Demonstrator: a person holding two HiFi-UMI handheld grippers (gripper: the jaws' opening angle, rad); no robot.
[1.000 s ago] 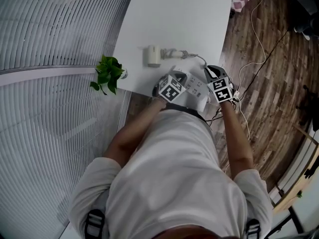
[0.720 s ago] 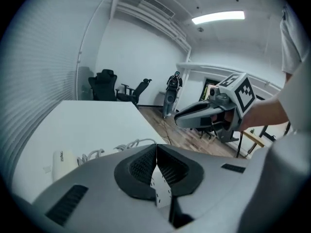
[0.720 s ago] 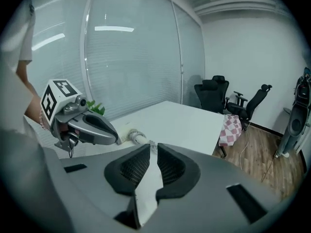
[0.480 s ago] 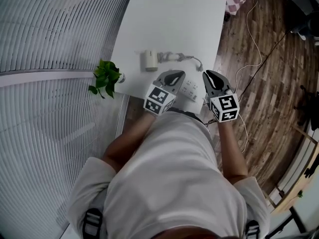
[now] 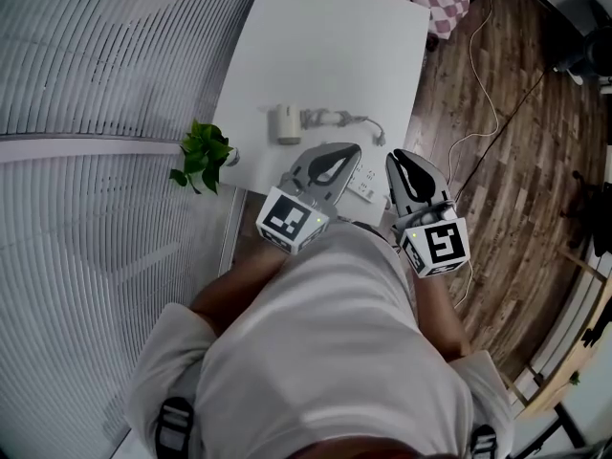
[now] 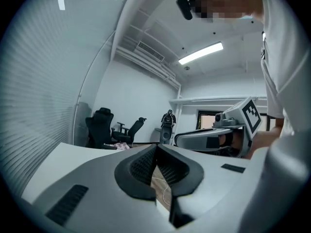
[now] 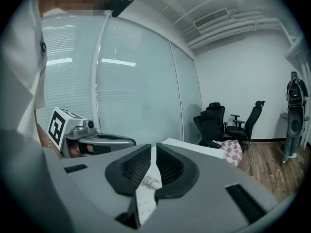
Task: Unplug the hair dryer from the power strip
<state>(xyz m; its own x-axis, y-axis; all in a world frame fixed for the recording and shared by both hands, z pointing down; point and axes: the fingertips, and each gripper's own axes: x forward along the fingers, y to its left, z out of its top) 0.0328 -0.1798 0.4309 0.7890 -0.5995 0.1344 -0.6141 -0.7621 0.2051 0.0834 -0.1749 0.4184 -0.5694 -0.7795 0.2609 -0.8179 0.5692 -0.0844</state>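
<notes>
Left gripper (image 6: 156, 152): its pads met at the tips, with nothing between them.
Right gripper (image 7: 153, 150): its jaws were drawn to a thin slit and gripped nothing.
Hair dryer (image 5: 285, 122): it lay on the white table (image 5: 325, 46), beyond both grippers, and its cord (image 5: 337, 118) trailed toward the power strip (image 5: 364, 180).
Power strip: it lay at the near table edge, between the two grippers.
Head view only: it showed the dryer, the whole tabletop and the wooden floor (image 5: 516, 113).
Right gripper view only: a white cord end (image 7: 149, 182) sat on the strip, just beneath the jaws. Whether it was seated in a socket could not be told.
Left gripper view only: floorboards and a thin white cable showed under the pads, and the other gripper was alongside.
Pot (image 5: 233, 154): small and white, it stood at the table's near-left corner and held a leafy green plant (image 5: 201, 149).
</notes>
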